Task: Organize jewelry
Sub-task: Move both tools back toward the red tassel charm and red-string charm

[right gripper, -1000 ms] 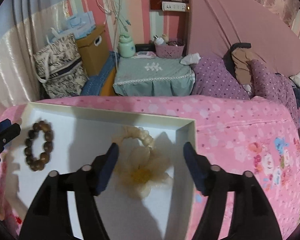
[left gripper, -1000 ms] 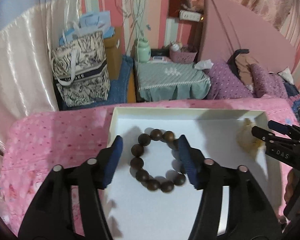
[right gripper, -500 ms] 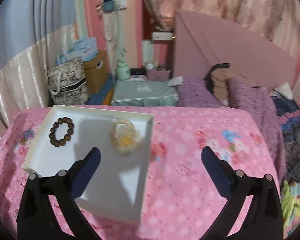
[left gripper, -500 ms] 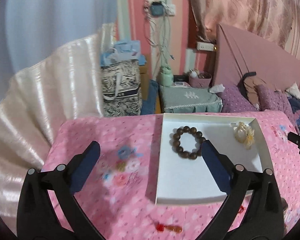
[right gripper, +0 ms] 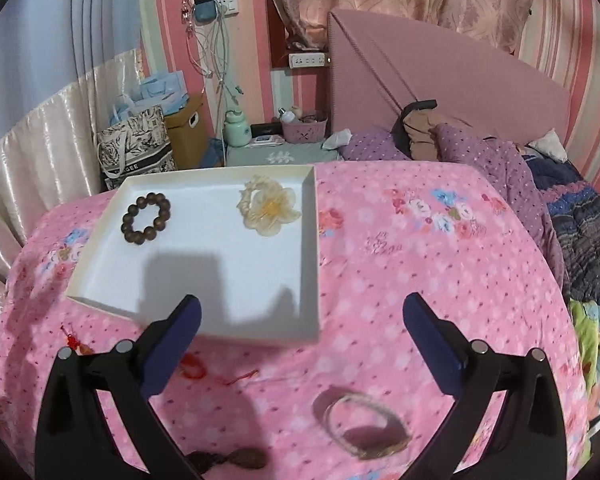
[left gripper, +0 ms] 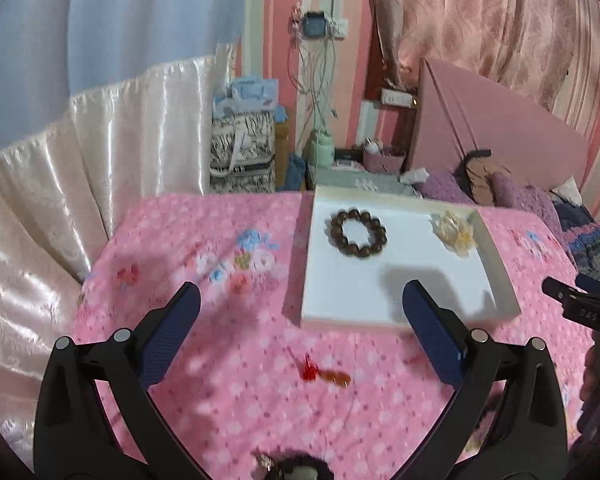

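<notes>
A white tray (left gripper: 496, 272) (right gripper: 310, 240) lies on the pink bedspread. In it lie a dark wooden bead bracelet (left gripper: 358, 233) (right gripper: 145, 218) and a cream flower hair tie (left gripper: 455, 233) (right gripper: 269, 211). On the bedspread in front of the tray lie a red-corded amber pendant (left gripper: 326, 375) (right gripper: 75, 344), a thin bangle (right gripper: 364, 428), a red cord (right gripper: 204, 368) and a dark tassel piece (right gripper: 228, 459). My left gripper (left gripper: 300, 328) is open and empty above the pendant. My right gripper (right gripper: 300, 336) is open and empty above the tray's near edge.
A bedside table (right gripper: 284, 156) with a green jar and pink basket stands behind the bed, next to a patterned tote bag (right gripper: 136, 152). Purple pillows (right gripper: 476, 148) and a headboard are at right. Satin curtains (left gripper: 80, 184) hang at left.
Both grippers have pulled back and up from the tray, leaving the bead bracelet and the flower hair tie lying in it. Their jaws have spread wider. Loose jewelry on the bedspread has come into view.
</notes>
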`<state>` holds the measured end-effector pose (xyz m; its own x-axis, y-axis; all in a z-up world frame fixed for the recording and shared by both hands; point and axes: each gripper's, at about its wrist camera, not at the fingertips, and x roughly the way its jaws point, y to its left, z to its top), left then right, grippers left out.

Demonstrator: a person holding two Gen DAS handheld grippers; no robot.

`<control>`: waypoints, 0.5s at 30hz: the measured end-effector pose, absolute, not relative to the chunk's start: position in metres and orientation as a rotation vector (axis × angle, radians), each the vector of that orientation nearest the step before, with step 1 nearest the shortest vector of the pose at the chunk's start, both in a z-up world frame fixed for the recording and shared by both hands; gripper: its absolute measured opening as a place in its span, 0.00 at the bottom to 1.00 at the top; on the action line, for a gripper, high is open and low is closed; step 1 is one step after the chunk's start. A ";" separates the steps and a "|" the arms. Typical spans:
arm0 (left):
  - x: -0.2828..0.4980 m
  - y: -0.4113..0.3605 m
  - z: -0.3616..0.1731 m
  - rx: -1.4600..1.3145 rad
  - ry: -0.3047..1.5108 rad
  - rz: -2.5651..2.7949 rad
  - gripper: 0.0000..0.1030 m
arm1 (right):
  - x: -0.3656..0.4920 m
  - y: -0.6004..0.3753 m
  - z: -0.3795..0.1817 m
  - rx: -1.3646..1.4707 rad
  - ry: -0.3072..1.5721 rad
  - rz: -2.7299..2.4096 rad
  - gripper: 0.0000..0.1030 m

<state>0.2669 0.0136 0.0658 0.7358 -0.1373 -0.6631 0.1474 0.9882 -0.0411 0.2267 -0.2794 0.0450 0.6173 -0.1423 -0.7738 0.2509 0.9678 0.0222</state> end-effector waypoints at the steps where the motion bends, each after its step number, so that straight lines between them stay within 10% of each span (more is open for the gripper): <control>1: 0.263 0.014 0.067 0.014 0.721 -0.162 0.97 | 0.226 -0.273 0.046 0.118 0.886 -0.241 0.98; 15: 0.278 0.026 -0.003 -0.070 0.835 -0.153 0.97 | 0.218 -0.218 0.002 0.047 0.882 -0.147 0.98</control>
<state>0.2777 0.0258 -0.0028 0.6610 -0.1625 -0.7325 0.1078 0.9867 -0.1216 0.2184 -0.2184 0.0024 0.6259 -0.1087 -0.7723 0.1478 0.9888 -0.0194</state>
